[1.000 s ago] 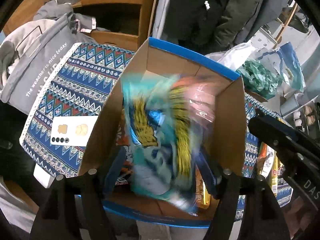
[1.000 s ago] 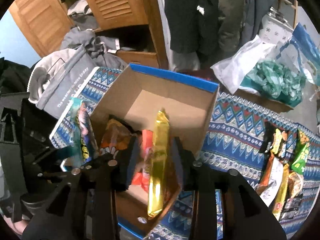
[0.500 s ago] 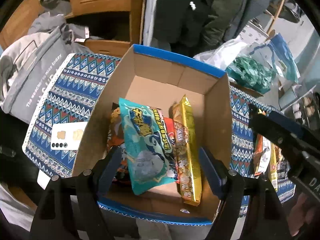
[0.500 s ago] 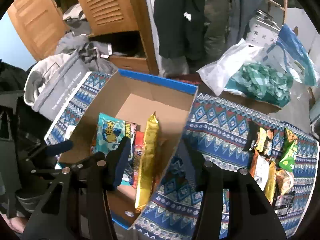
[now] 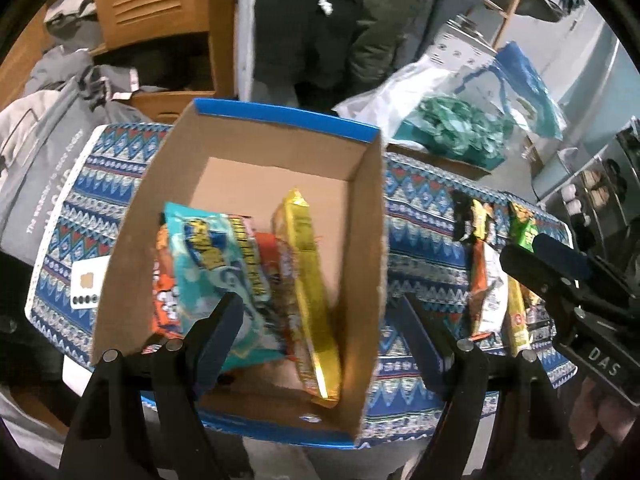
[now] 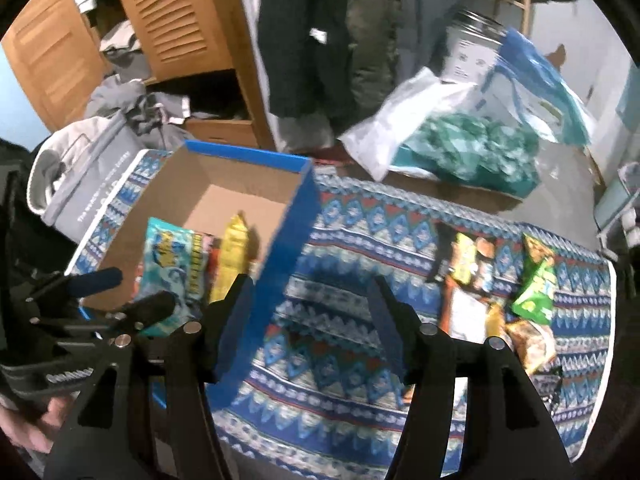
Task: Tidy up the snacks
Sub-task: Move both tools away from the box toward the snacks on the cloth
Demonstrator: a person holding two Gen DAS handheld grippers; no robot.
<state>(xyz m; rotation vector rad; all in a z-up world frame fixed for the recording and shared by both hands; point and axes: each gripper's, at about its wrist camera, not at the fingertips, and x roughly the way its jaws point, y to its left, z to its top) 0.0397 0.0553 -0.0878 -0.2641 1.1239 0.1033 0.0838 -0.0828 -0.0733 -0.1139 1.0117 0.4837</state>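
the snacks now split two ways: inside the cardboard box lie a teal packet, a gold packet and orange packets under them, at least four in all. a second ago the teal and gold packets were held over the box; both now lie in it. the left gripper stands wide and empty; the right gripper, jaws just opening, holds nothing. right of the box, a pile of loose packets, about eight, waits on the desk.
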